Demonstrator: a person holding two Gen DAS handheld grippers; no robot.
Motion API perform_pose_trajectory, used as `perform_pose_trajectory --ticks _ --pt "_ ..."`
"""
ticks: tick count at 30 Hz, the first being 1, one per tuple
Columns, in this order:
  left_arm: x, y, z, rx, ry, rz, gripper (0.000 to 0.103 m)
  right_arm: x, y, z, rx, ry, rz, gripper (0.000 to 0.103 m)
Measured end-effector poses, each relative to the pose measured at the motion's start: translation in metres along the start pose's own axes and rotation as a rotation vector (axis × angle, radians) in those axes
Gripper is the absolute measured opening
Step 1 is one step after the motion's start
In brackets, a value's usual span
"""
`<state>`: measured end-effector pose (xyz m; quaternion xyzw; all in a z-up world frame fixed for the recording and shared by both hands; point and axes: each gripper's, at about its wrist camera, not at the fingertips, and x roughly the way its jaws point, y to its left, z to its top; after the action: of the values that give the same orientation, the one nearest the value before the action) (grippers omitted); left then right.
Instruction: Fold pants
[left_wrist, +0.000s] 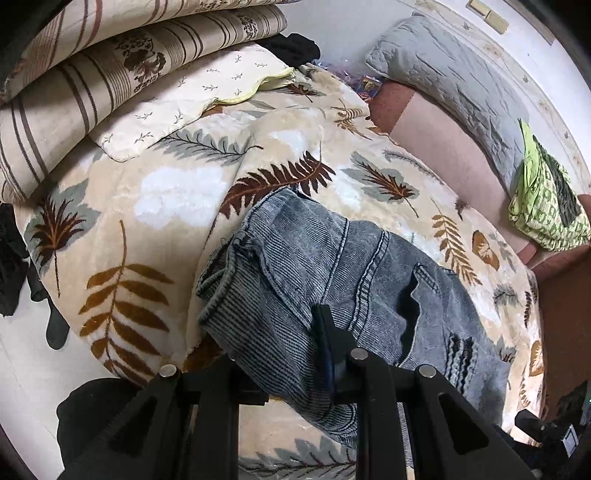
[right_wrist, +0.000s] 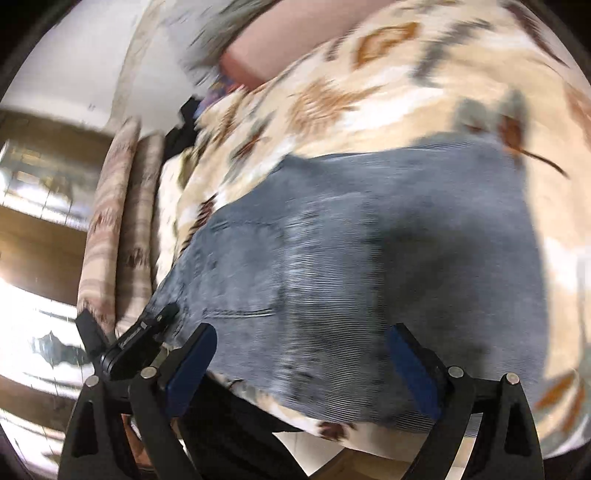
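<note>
Grey-blue jeans (left_wrist: 332, 280) lie bunched and partly folded on a leaf-patterned blanket (left_wrist: 155, 206). My left gripper (left_wrist: 295, 354) is shut on a fold of the jeans at their near edge; only its right finger (left_wrist: 327, 347) shows, the other is under the cloth. In the blurred right wrist view the jeans (right_wrist: 369, 251) spread flat across the blanket (right_wrist: 369, 92). My right gripper (right_wrist: 303, 362) is open and empty just above their near edge. The left gripper (right_wrist: 147, 332) shows at the lower left, at the jeans' edge.
Striped cushions (left_wrist: 92, 74) and a cream pillow (left_wrist: 184, 103) are stacked at the back left. A grey pillow (left_wrist: 461, 96) and green cloth (left_wrist: 546, 206) lie on the pink sofa edge (left_wrist: 443, 147) at the right. Dark clothes (left_wrist: 11, 266) hang at the left.
</note>
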<state>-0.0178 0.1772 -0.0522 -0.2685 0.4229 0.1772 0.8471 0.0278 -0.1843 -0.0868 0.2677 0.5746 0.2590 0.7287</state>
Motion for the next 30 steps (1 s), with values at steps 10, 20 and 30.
perform_pose_trajectory --ticks 10,20,30 --pt "0.004 0.004 -0.006 0.011 0.014 0.009 0.022 0.001 0.030 0.039 -0.089 0.015 -0.012 0.095" --pt "-0.072 0.017 0.001 0.009 -0.167 -0.018 0.062 0.082 0.102 0.147 -0.363 0.067 -0.196 0.093" --pt "0.047 0.013 0.010 0.032 0.133 -0.010 0.054 0.154 0.109 0.153 -0.458 0.189 -0.363 0.005"
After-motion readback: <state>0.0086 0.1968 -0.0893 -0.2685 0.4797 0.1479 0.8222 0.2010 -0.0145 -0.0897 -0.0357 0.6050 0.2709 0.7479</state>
